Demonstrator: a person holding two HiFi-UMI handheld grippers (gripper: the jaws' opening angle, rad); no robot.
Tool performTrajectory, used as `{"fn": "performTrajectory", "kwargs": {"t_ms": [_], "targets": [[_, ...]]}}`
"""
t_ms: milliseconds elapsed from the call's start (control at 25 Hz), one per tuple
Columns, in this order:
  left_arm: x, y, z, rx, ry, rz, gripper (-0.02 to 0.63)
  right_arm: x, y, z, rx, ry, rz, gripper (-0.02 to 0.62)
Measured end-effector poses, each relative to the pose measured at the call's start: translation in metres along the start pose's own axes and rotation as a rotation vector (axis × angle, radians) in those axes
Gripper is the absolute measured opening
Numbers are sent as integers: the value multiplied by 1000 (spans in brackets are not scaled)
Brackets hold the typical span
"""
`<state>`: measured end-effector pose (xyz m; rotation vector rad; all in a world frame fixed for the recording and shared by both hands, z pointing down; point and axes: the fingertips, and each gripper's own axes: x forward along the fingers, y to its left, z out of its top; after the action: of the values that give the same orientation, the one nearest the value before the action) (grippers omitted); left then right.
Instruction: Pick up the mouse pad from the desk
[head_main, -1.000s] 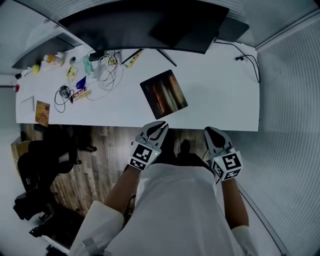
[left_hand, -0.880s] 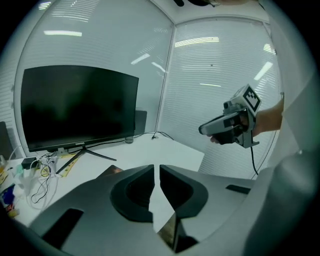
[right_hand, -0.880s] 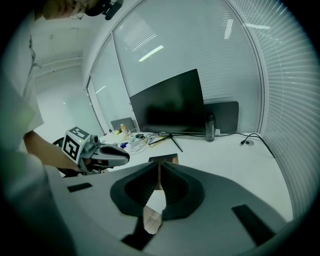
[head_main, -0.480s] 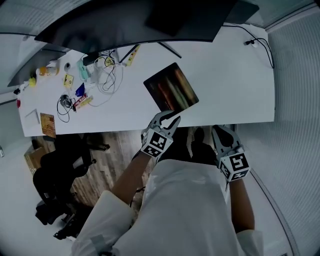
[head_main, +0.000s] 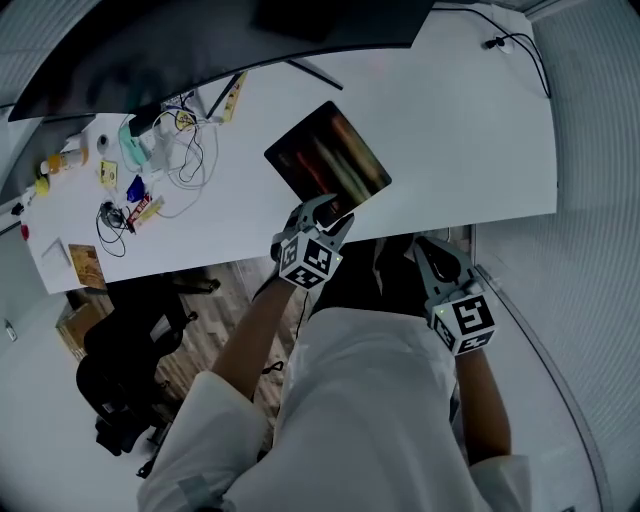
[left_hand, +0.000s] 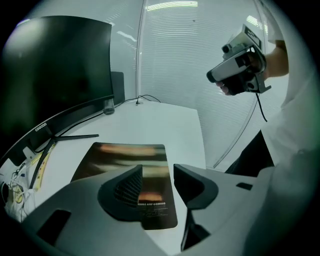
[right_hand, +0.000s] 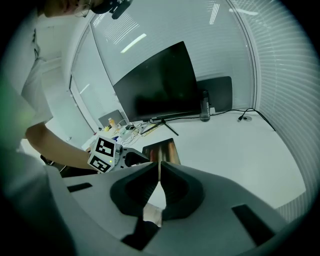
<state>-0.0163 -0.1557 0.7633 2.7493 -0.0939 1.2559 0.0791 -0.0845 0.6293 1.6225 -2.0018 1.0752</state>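
- Opening jaws on your left tool (left_hand: 158, 170): they're spreading just above the near edge of the mouse pad (left_hand: 120, 155), which shows through the gap and isn't pinched.
- Mouse pad lies flat on the worktop (head_main: 450, 140), ahead of and under the left tool's tips.
- Your right tool (right_hand: 159, 165) has its jaws together with nothing between them, hanging off the worktop's near edge, right of the left tool.

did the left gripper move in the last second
Yes. The left gripper went forward from short of the desk to the near edge of the mouse pad, jaws opening, nothing pressed between them.
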Motion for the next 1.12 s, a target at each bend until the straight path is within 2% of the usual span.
{"fn": "performTrajectory", "kwargs": {"t_ms": [200,520,800,1120], "targets": [[20,0,-23,11,75,-47,268,7,-1,-9,20,23,5,34],[35,0,-45,16,134,-62,302,13,-4,-11,50,34,-3,34],[38,2,-47,67,112,-27,301,18,-6,-12,56,43,-2,34],[37,5,-47,32,89,-15,283,23,0,-13,54,50,8,34]]}}
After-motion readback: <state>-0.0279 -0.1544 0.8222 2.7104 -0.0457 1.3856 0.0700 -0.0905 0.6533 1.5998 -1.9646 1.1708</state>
